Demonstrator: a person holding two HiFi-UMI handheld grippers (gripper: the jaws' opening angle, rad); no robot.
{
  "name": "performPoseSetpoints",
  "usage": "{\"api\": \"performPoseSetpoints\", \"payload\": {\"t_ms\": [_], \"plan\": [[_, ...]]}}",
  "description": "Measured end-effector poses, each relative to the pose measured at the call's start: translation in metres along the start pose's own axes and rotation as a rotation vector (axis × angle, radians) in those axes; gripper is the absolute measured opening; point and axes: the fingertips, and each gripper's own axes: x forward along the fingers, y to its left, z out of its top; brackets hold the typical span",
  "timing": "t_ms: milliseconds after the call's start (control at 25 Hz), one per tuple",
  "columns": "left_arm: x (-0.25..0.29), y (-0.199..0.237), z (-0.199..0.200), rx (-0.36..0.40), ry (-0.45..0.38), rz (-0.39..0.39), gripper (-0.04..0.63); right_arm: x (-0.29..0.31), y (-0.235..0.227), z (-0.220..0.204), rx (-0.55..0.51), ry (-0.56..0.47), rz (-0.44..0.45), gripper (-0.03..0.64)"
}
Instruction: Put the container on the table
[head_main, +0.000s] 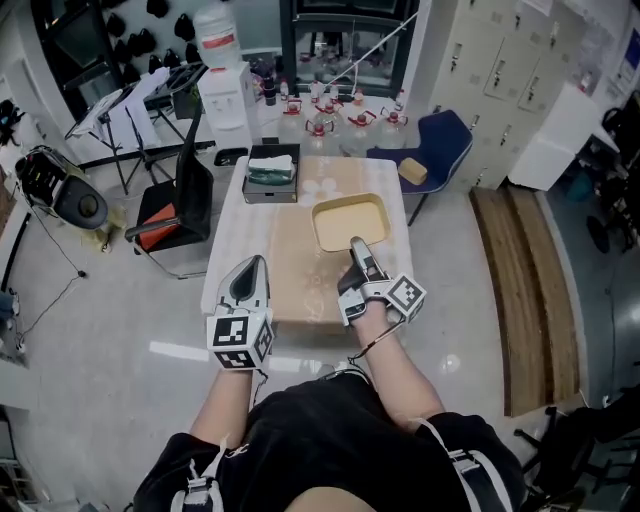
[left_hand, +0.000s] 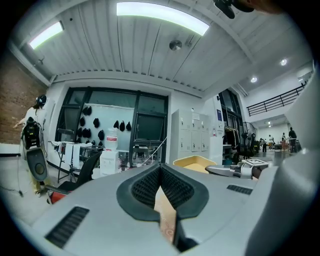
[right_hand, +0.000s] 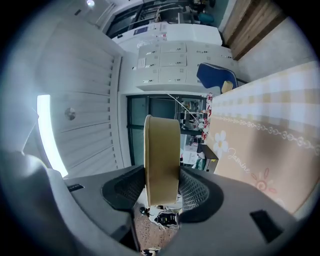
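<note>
A shallow yellow container (head_main: 350, 222) lies over the right half of the checked table (head_main: 290, 270). My right gripper (head_main: 357, 250) is shut on its near rim. In the right gripper view the yellow wall (right_hand: 161, 160) stands pinched between the two dark pads, with the gripper (right_hand: 161, 187) rolled sideways and the tablecloth (right_hand: 265, 140) at the right. Whether the container's base touches the cloth I cannot tell. My left gripper (head_main: 250, 275) hovers shut and empty over the table's near left edge. In its own view (left_hand: 161, 172) the container (left_hand: 195, 162) shows ahead to the right.
A black box (head_main: 272, 172) with green and white items sits at the table's far left end. A black chair (head_main: 175, 205) stands to the left, a blue chair (head_main: 430, 145) at the far right. Bottles (head_main: 340, 115) crowd the floor behind. A wooden bench (head_main: 525, 290) runs along the right.
</note>
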Motion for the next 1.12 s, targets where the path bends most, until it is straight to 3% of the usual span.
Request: {"api": "performPoseSetpoints", "payload": {"t_ms": [240,720,1120], "plan": [[0.061,0.019,0.004,-0.019,0.03,0.001,0.012,0.059,-0.025,0.026,0.027,0.001,-0.059,0.224],[0.116,0.061,0.007,-0.02,0.05,-0.017,0.012,0.121,-0.094,0.031,0.099,-0.036,-0.139,0.224],[0.129,0.097,0.005,-0.031,0.07,0.011,0.012,0.146,-0.197,0.018,0.164,-0.033,-0.307,0.224]]}}
